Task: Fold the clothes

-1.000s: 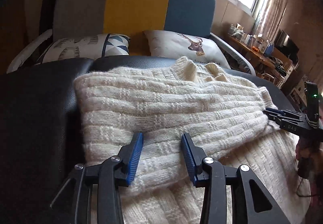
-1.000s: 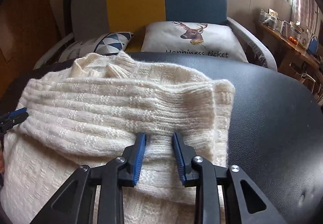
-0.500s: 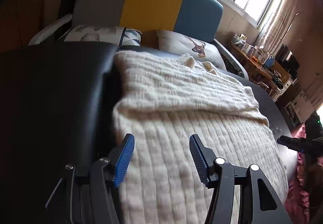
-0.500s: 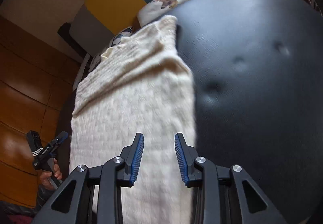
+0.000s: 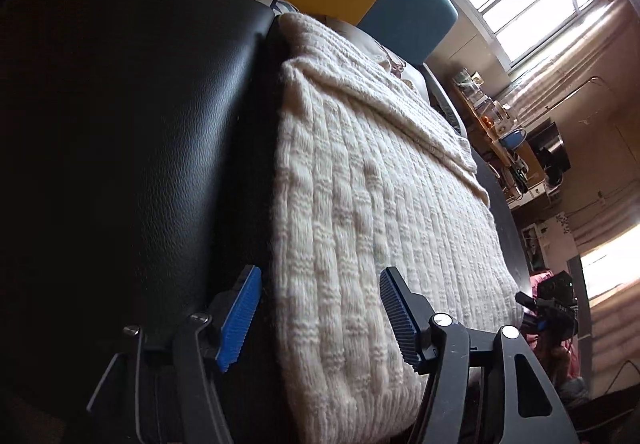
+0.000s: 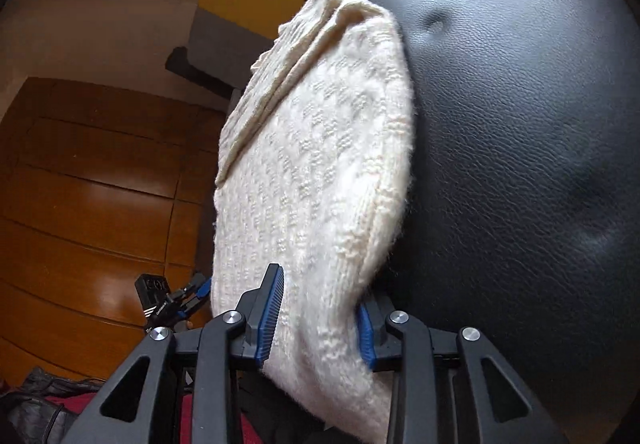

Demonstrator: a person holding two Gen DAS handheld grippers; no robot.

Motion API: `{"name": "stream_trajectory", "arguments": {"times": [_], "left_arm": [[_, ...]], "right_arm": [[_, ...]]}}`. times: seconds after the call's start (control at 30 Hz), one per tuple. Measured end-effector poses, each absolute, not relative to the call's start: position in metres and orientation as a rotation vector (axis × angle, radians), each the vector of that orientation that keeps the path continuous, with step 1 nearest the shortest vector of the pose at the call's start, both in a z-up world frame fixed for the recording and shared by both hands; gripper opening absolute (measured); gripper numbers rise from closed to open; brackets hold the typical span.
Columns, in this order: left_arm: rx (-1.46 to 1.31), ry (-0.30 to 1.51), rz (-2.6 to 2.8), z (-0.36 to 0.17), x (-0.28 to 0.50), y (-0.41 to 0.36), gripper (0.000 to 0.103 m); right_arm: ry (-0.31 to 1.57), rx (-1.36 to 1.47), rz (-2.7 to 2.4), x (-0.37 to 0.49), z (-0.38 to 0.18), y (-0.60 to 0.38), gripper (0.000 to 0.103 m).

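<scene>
Both claws have pulled back from the folded upper part of the sweater to its near hem, one at each bottom corner. The cream knit sweater [image 5: 384, 212] lies flat on the black padded tabletop [image 5: 132, 132], its top already folded down across the body, the hem hanging slightly over the near edge.

The left claw [image 5: 320, 318] is opening, its blue pads standing wide on either side of the left hem corner without pressing it. The right claw [image 6: 318, 318] is narrower, and the right hem corner sits between its pads, which look to be touching the knit on both sides.

The risk, as I judge it, is an uneven lift: if the right side rises while the left has no hold, the sweater would skew, drag across the slick tabletop, and the finished fold above could slide open.
</scene>
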State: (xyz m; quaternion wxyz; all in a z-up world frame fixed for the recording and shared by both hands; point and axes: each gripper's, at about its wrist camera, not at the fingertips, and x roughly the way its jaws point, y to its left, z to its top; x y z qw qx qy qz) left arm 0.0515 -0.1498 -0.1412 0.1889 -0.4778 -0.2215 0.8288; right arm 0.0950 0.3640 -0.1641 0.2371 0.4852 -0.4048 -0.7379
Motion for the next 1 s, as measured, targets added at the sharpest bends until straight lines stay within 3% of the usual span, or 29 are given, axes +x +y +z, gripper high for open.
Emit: {"name": "stream_trajectory", "arguments": {"times": [0.17, 0.27, 0.4, 0.43, 0.47, 0.57, 0.67, 0.9, 1.0], "left_arm": [[-1.306, -0.668, 2.307, -0.141, 0.055, -0.148, 0.083], [-1.292, -0.634, 2.324, -0.139, 0.053, -0.141, 0.087], [-1.321, -0.565, 2.286, -0.136, 0.045, -0.128, 0.086], [-1.334, -0.557, 2.283, -0.136, 0.045, -0.128, 0.083], [-1.352, -0.553, 2.296, -0.137, 0.046, -0.128, 0.073], [-1.448, -0.540, 2.384, -0.141, 0.044, -0.136, 0.016], [-1.495, -0.647, 2.339, -0.145, 0.040, -0.147, 0.017], [-1.468, -0.575, 2.364, -0.143, 0.046, -0.137, 0.010], [-1.453, -0.639, 2.354, -0.145, 0.048, -0.144, 0.009]], "right_arm": [[-0.906, 1.349, -2.169, 0.092, -0.147, 0.347, 0.038], [-0.973, 1.358, -2.143, 0.088, -0.151, 0.349, 0.039], [-1.098, 1.364, -2.068, 0.085, -0.160, 0.355, 0.039], [-1.104, 1.361, -2.063, 0.085, -0.161, 0.356, 0.039], [-1.077, 1.353, -2.076, 0.085, -0.160, 0.353, 0.038], [-0.930, 1.312, -2.152, 0.090, -0.154, 0.339, 0.039], [-0.824, 1.265, -2.205, 0.094, -0.150, 0.331, 0.039], [-0.879, 1.324, -2.164, 0.087, -0.151, 0.336, 0.037], [-0.797, 1.373, -2.228, 0.088, -0.149, 0.332, 0.014]]}}
